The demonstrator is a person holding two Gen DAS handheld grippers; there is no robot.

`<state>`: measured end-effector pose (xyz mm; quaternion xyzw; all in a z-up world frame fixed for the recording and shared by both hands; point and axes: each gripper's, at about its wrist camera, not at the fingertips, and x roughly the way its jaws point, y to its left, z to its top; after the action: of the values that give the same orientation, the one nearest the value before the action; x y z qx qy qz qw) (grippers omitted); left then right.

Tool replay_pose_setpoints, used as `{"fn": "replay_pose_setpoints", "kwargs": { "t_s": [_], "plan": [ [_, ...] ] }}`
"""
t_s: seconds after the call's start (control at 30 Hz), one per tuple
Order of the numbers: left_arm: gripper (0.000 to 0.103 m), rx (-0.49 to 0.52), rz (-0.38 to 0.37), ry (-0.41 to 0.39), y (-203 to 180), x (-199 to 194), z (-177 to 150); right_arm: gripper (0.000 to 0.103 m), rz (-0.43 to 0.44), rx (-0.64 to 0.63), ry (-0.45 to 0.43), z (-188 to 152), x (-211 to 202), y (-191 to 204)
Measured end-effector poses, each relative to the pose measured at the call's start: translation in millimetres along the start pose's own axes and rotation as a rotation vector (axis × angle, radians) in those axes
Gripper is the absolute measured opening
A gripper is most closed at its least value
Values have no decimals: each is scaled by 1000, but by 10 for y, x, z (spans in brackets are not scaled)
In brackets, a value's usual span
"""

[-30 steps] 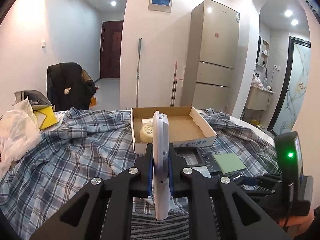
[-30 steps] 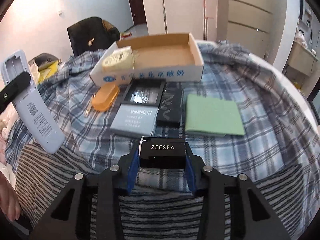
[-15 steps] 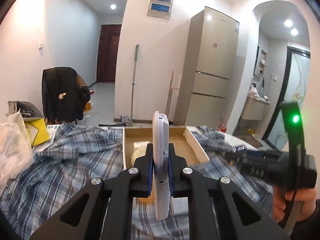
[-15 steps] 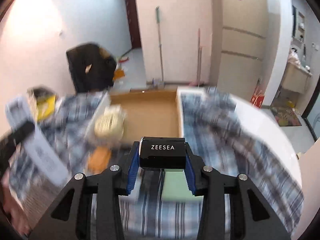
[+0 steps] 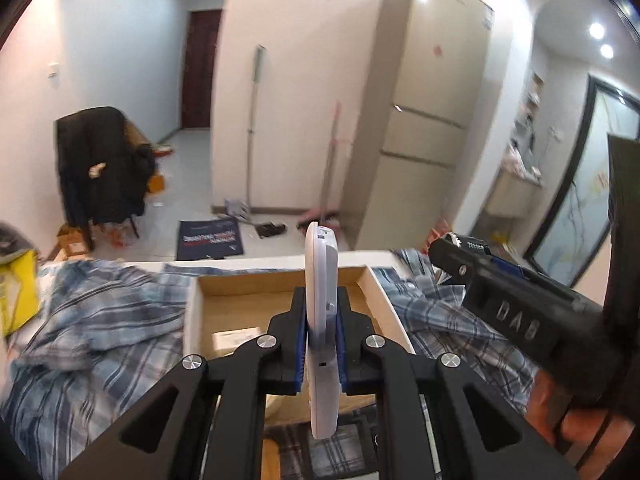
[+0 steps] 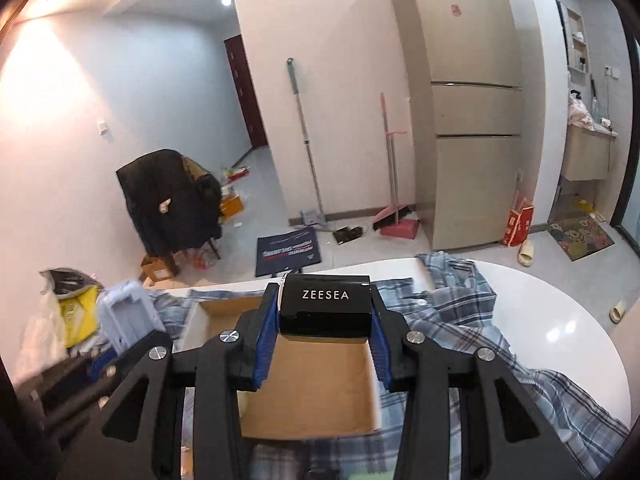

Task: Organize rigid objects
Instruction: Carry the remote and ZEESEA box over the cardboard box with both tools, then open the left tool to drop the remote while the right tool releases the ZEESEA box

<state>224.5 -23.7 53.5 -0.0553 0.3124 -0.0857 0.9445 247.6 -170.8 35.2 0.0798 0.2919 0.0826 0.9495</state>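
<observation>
My left gripper is shut on a thin white remote control, held edge-on and upright over the near part of the open cardboard box. My right gripper is shut on a small black box marked ZEESEA, which hangs above the same cardboard box. In the left wrist view the right gripper shows as a black body at the right, with a hand under it. At the left of the right wrist view the white remote appears blurred.
The box lies on a blue plaid cloth over a white table. A yellow bag sits at the table's left. Beyond the table stand a chair with a dark jacket, a mop, a broom and a fridge.
Both grippers have risen and moved forward over the cardboard box, each keeping its object. The flat items on the cloth in front of the box have dropped out of view.
</observation>
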Motion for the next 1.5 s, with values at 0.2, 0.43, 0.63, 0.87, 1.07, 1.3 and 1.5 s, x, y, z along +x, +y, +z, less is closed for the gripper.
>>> {"fn": "replay_pose_setpoints", "kwargs": {
  "t_s": [0.2,0.43,0.63,0.87,1.07,1.3,1.5],
  "plan": [
    [13,23,25,119,-22,565,-139,39,-25,17,88,-83,363,-184],
    [13,-5,39,140,114,834,-251,39,-29,-23,103,-163,505,-139],
    [14,7,72,80,163,903,-310,39,-1,-27,156,-288,693,-125],
    [15,6,88,23,237,937,-378,39,38,37,182,-323,783,-265],
    [17,-17,87,29,302,949,-377,39,-12,61,195,-349,835,-336],
    [20,-71,61,17,427,990,-384,39,-1,56,190,-347,821,-294],
    [63,-56,85,55,380,1088,-434,39,-6,50,204,-373,846,-272]
  ]
}}
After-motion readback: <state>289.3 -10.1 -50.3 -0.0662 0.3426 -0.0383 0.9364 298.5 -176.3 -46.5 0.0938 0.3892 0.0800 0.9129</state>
